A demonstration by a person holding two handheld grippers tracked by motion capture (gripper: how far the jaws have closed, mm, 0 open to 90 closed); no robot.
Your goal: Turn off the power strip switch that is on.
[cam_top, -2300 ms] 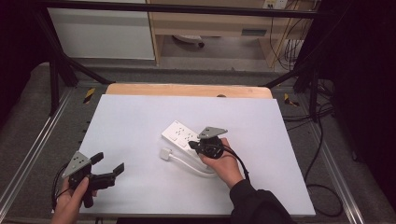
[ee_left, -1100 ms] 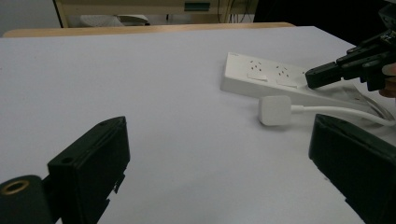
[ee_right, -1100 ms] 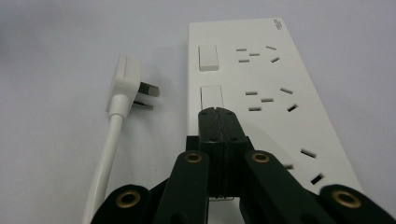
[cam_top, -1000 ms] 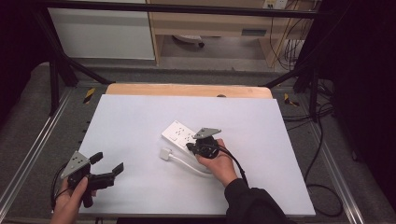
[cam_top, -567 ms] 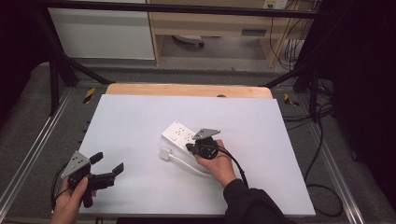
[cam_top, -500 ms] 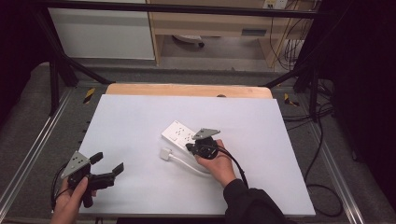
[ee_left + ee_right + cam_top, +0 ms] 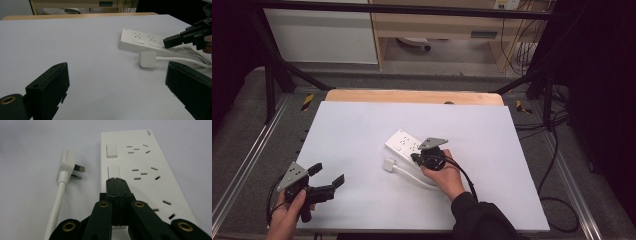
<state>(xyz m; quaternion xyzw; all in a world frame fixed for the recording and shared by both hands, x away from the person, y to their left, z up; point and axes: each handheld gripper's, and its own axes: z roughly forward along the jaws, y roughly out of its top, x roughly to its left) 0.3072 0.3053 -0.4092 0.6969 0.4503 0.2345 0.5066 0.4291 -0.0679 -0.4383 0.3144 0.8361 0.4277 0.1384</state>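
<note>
Lying beside power strip (image 7: 140,170): plug (image 7: 67,165).

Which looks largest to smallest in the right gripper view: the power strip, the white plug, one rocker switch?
1. power strip, clearly the largest.
2. white plug, much smaller.
3. rocker switch, smallest, though not far below the plug's body. The right gripper, jaws shut, hides part of the strip.

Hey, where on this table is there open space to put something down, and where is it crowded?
Free: the far strip between the power strip and the wooden edge, the right side beyond the right gripper, and the stretch between the plug and the left gripper. Crowded: the centre, around the power strip, plug, white cord and right gripper.
</note>
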